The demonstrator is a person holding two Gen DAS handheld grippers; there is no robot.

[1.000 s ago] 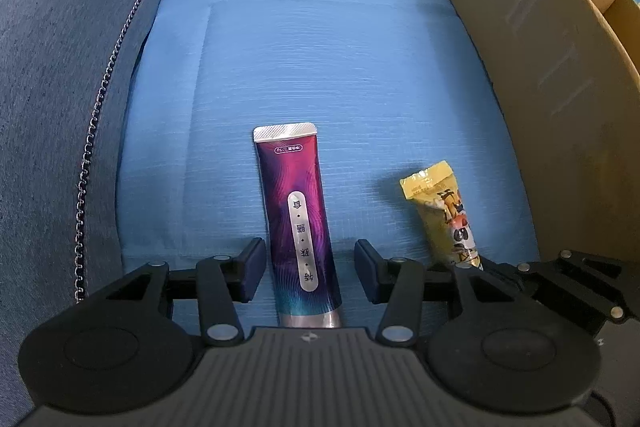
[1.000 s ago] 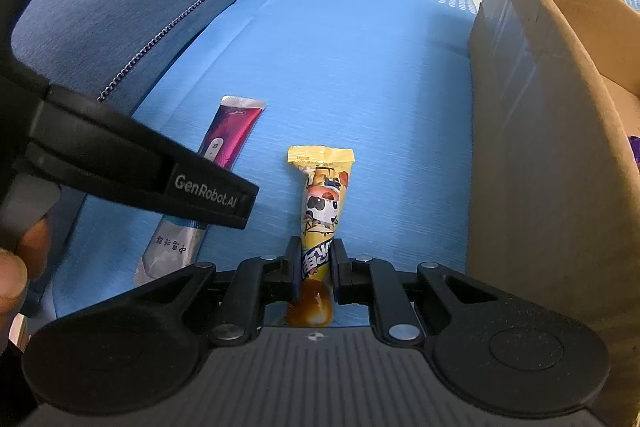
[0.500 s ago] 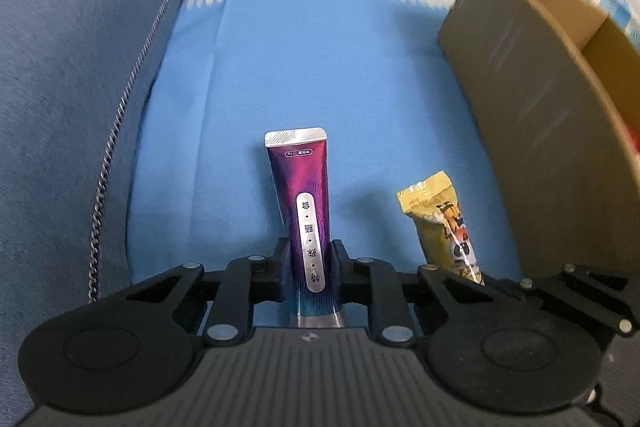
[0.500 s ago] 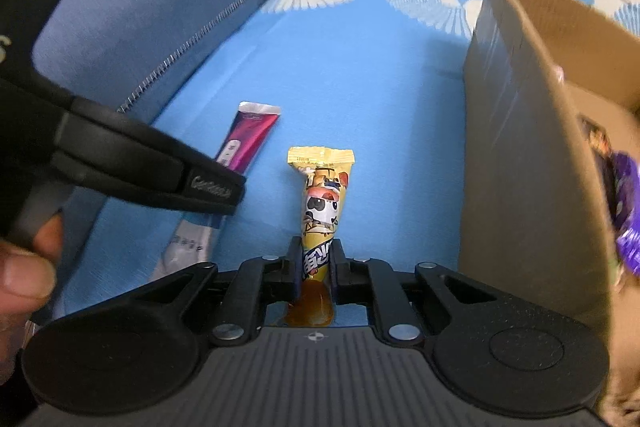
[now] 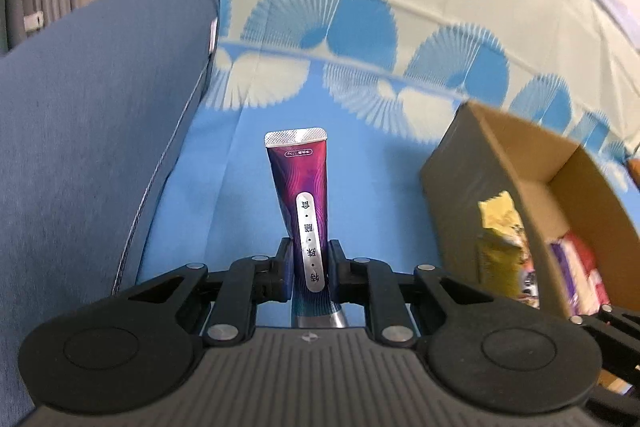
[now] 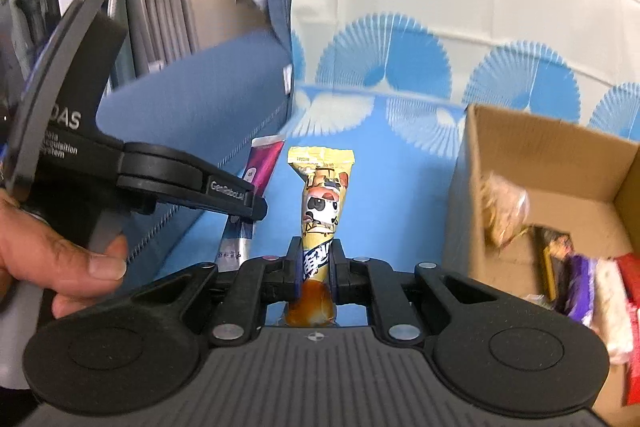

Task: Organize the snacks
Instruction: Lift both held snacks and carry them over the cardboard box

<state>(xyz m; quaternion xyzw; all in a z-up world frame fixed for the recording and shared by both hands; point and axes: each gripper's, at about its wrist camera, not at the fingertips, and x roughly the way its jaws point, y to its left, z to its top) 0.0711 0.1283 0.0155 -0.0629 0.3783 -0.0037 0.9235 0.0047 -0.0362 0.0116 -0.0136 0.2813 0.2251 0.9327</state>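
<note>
Your left gripper (image 5: 308,277) had just been closing its jaws, and they now pinched the lower part of the purple snack tube (image 5: 301,203), which stood out from the pads with its crimped silver end pointing away from you over the blue patterned cover (image 5: 360,195). Your right gripper (image 6: 314,267) was clamped narrow on the yellow snack packet (image 6: 322,195), gripping it near its lower end, the sealed top edge pointing away from you and the cartoon face visible on its front. In the right wrist view your left hand (image 6: 52,247) was wrapped around the handle of the left gripper at the near left, with the purple tube showing just beyond its black finger. The cardboard box (image 6: 532,151) sat open on the right of both views, on the same cover, and already held several wrapped snacks (image 6: 580,279), blurred, among them purple, red and white wrappers. A blue-grey cushion (image 5: 88,147) lay along the left side. Both held snacks were clear of the box, to its left.
</note>
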